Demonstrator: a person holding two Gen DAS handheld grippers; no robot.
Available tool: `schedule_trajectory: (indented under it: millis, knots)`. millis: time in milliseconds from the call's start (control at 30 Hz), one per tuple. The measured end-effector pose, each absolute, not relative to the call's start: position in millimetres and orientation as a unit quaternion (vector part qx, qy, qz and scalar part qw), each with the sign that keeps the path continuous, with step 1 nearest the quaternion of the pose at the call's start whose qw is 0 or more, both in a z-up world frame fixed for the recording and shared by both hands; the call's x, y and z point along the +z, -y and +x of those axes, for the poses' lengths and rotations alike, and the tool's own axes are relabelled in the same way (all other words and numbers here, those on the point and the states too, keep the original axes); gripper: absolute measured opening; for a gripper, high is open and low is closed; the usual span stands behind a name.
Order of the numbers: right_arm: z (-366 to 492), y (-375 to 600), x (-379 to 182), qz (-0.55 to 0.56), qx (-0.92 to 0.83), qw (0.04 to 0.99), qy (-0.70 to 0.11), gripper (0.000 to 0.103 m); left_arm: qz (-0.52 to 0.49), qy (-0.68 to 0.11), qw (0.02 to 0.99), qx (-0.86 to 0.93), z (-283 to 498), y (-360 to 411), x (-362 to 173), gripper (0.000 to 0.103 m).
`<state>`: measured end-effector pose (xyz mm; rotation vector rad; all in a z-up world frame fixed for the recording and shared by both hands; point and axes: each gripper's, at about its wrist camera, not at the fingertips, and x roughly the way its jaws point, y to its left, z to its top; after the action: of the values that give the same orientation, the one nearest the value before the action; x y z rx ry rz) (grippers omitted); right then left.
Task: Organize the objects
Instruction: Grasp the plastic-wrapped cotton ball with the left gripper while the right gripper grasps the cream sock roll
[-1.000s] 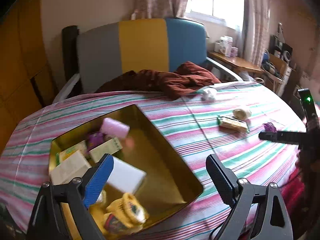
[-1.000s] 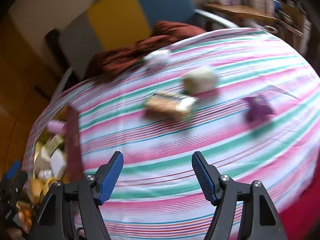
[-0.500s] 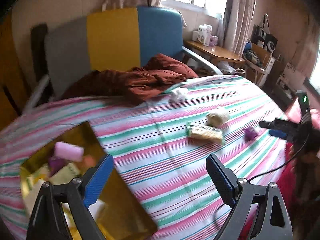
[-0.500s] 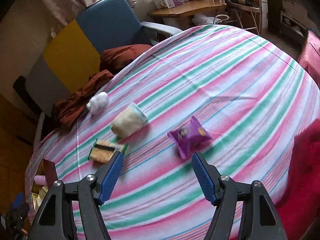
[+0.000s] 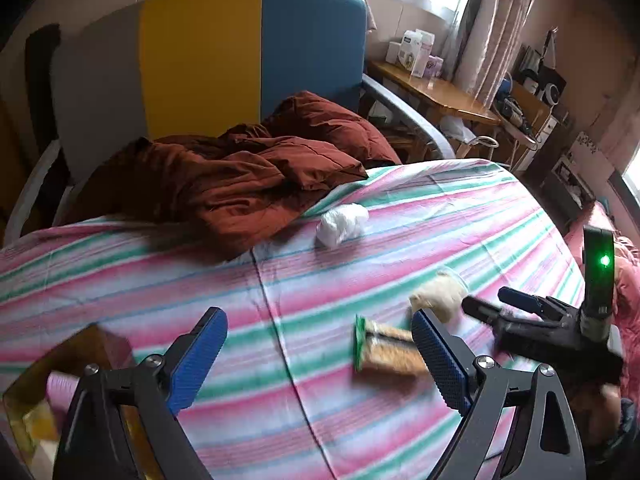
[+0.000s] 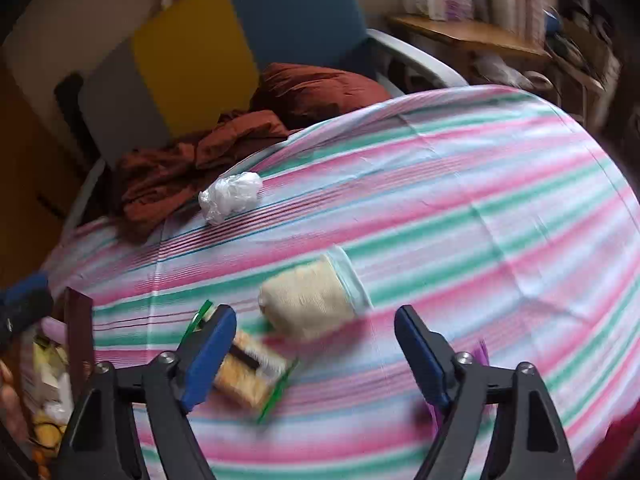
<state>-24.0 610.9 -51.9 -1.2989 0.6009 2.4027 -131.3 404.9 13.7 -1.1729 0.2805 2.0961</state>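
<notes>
left gripper (image 5: 320, 344): jaws wide, empty
right gripper (image 6: 316, 336): jaws opening, empty, over cream roll (image 6: 308, 300)
cracker pack (image 6: 248, 376): beside roll

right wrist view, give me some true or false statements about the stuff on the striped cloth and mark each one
1. The cream packet lies between the right gripper's fingers' tips, ungripped. True; its fingers are opening.
2. The white crumpled bag sits in the gold tin. False; it lies on the striped cloth near the red-brown blanket.
3. The cracker packet lies partly behind the right gripper's left finger. True.
4. The left gripper grips the cracker packet. False; it is open and empty.
</notes>
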Motion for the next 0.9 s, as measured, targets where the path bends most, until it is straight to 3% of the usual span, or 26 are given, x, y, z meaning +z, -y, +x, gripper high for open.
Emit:
schedule_trajectory:
  millis: [167,233,433,767,900]
  knots:
    - [-51,-609,-78,-0.495,0.838,0.172,-0.151,0.083,-0.471,-0.114,0.349,0.802,-160,-431,-11,0.094]
    - [-51,-610,-84,-0.496,0.839,0.162,-0.153,0.068,-0.47,-0.121,0.347,0.802,-168,-440,-21,0.094]
    - [-44,-607,-73,-0.496,0.843,0.164,-0.131,0.055,-0.453,-0.147,0.358,0.803,-183,-473,-46,0.093]
    - [-40,-614,-68,-0.494,0.842,0.161,-0.145,0.053,-0.422,-0.208,0.375,0.799,-200,-542,-75,0.091]
    - [-41,-615,-72,-0.499,0.84,0.157,-0.147,0.053,-0.439,-0.213,0.365,0.793,-213,-562,-91,0.08]
